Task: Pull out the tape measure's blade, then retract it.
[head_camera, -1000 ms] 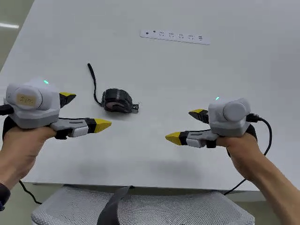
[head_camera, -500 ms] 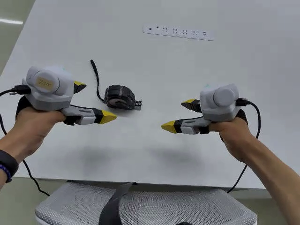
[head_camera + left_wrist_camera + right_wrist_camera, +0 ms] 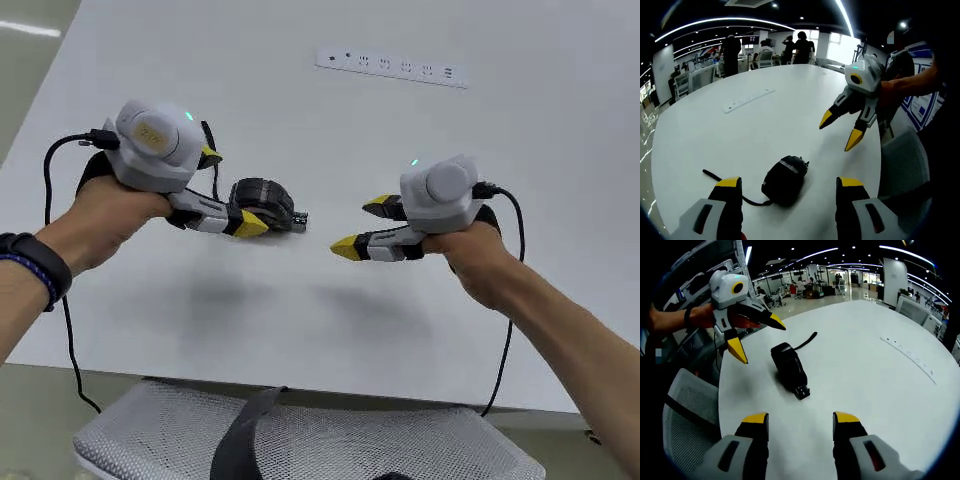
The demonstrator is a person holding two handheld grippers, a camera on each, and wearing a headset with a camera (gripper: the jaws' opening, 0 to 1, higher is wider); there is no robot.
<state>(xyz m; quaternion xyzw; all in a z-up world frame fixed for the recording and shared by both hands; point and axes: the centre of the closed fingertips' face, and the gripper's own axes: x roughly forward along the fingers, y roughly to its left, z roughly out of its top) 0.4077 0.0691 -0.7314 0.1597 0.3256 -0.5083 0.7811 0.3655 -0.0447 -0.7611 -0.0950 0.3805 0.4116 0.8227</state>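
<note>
The tape measure [image 3: 262, 205] lies on the white bench [image 3: 300, 320], a little left of the middle, and it is a black, rounded case. Its blade is inside the case, and just the small end piece shows at the side that faces the right tool [image 3: 362, 224]. A black strap [image 3: 805, 340] goes out from the other side of the case and lies flat on the bench. The left tool [image 3: 230, 192] is wide open and low over the bench. In the left gripper view the tape measure sits between its two yellow tips, with free space on each side, so the jaws do not press it. In the head view the nearer yellow tip stands in front of the case, and there I cannot tell if it touches. The right tool is also wide open and holds nothing. It points toward the tape measure from the right and is clearly apart from it, with bare bench between them. A white power strip [image 3: 391, 68] lies at the far side of the bench, well apart from the tape measure. A dark band [image 3: 30, 262] is on the left wrist. Below the near edge of the bench the back of a grey mesh chair [image 3: 330, 440] shows.
</note>
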